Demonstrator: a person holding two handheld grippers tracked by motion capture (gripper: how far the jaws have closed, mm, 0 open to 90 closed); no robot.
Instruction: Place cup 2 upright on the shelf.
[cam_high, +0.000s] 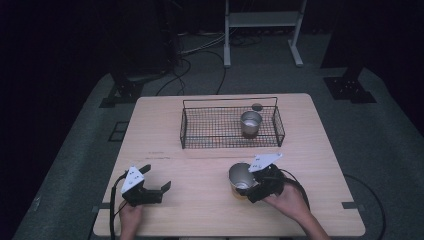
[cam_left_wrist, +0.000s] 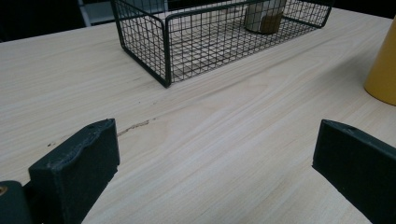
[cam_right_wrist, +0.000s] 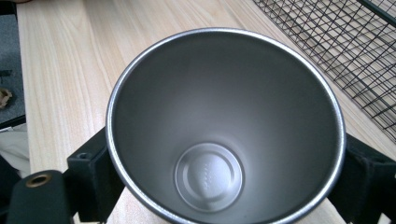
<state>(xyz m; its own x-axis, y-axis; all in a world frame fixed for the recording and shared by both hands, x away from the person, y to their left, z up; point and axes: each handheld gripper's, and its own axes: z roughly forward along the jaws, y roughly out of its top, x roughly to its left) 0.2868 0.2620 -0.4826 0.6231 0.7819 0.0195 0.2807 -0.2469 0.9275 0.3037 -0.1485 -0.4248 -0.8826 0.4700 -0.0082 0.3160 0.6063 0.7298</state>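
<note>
Right gripper (cam_high: 256, 186): sitting at lower centre-right of the high view, its 2 jaws clamping either side of a metal cup (cam_high: 241, 178).
Cup: leaning with its mouth facing up and left, yellow outside showing at the right edge of the left gripper view; its base is touching the table (cam_high: 200, 210).
Left gripper (cam_high: 156, 179): resting low at lower left, jaws standing wide apart, gripping nothing.
Basket (cam_high: 186, 126): sitting at upper centre, holding 1 second cup (cam_high: 250, 123) in its right half.
</note>
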